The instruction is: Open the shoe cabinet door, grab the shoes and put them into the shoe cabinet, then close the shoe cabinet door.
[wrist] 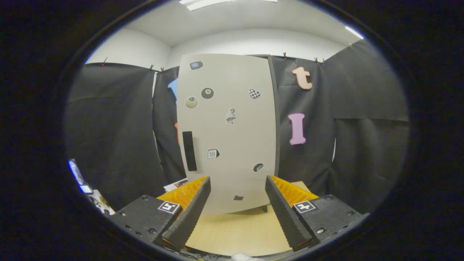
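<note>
The shoe cabinet (228, 145) stands upright straight ahead, beyond my fingers, on a light wooden surface (235, 228). Its pale door (239, 119) is closed, with several small stickers on it. A dark vertical handle (189, 150) sits near the door's left edge, beyond my left finger. My gripper (237, 183) is open, its two fingers spread wide with nothing between them, and the lower part of the door shows in the gap. It hangs short of the cabinet and touches nothing. I see no shoes.
Black cloth walls close in the booth behind and on both sides of the cabinet. Some printed papers (175, 185) lie left of the cabinet's foot. A bright screen-like object (78, 177) sits low at the far left.
</note>
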The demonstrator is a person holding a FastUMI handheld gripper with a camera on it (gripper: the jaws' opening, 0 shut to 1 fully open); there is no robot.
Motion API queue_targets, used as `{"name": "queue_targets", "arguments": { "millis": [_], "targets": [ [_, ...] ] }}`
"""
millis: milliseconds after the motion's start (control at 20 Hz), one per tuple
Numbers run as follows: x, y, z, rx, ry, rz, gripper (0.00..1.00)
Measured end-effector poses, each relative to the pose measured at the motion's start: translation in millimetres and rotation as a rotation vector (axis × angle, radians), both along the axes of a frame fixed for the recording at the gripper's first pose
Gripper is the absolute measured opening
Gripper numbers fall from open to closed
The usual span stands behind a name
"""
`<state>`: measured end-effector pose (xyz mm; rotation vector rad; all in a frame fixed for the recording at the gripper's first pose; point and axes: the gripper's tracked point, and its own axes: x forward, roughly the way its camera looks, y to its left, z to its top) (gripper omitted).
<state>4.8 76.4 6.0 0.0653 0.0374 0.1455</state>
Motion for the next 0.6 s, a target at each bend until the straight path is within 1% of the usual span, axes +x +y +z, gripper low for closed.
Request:
{"name": "queue_targets", "arguments": {
  "millis": [350,600],
  "targets": [
    [-52,-17,-21,-0.011,0.019,-0.053,0.99],
    [-71,-21,-19,-0.017,0.0,-0.071,0.99]
  ]
}}
